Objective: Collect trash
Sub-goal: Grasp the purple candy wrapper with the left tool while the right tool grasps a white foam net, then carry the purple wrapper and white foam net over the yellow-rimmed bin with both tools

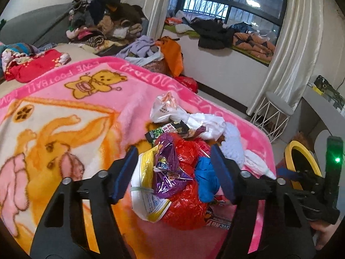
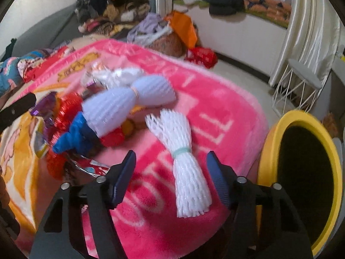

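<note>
Your left claw (image 1: 174,168) gapes wide over the trash pile (image 1: 183,172); your right claw (image 2: 171,178) straddles the white foam net (image 2: 185,172), open, gripping nothing.

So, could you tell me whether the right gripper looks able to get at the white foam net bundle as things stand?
Probably yes: the right gripper is open, and the white foam net bundle lies alone on the pink blanket between its fingers.

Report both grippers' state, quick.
Left gripper: open, empty, fingers either side of the trash pile.
Right gripper: open, empty, over the white foam net bundle.
</note>
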{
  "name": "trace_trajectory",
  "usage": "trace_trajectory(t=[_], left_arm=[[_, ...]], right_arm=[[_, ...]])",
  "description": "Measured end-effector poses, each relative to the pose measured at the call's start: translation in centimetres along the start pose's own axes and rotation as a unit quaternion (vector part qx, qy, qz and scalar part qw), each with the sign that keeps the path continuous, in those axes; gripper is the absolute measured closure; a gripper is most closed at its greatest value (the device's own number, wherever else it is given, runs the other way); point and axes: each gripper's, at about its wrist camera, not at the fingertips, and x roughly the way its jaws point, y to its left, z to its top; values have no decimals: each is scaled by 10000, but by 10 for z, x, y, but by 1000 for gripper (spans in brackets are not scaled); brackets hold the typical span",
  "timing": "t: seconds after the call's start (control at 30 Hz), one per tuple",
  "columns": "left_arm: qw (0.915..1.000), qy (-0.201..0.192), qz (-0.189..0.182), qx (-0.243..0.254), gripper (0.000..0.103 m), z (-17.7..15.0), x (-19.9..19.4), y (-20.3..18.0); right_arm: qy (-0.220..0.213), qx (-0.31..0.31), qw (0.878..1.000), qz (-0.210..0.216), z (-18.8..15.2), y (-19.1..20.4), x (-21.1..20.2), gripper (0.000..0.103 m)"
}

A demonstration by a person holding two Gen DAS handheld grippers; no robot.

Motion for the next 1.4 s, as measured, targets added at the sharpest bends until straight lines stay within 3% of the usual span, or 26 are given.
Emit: trace_trajectory(t=[0.07,0.13,0.2,0.27,0.67,1.4], left_arm=[[10000,81,-12,-8,57,0,6,0],[9999,158,-20,-49,68,-1,11,1],[9998,178,-22,-73,85,-3,13,0],[9997,186,-35,-129,93,-4,12,1],[9974,-467,-415,-356,95,13,-36,-4],[9912,-495,-1222,149,95,14,-57,-78]], right_arm=[[204,73,9998,47,-2,-3,9,52],[268,166,9994,144,-4,-7,11,68],[270,237,9991,205,-5,-10,10,80],[220,301,9989,277,-9,-15,6,82],[-415,718,9950,553,-31,-32,-38,84],[-1243,804,9875,536,-32,-50,-102,85]])
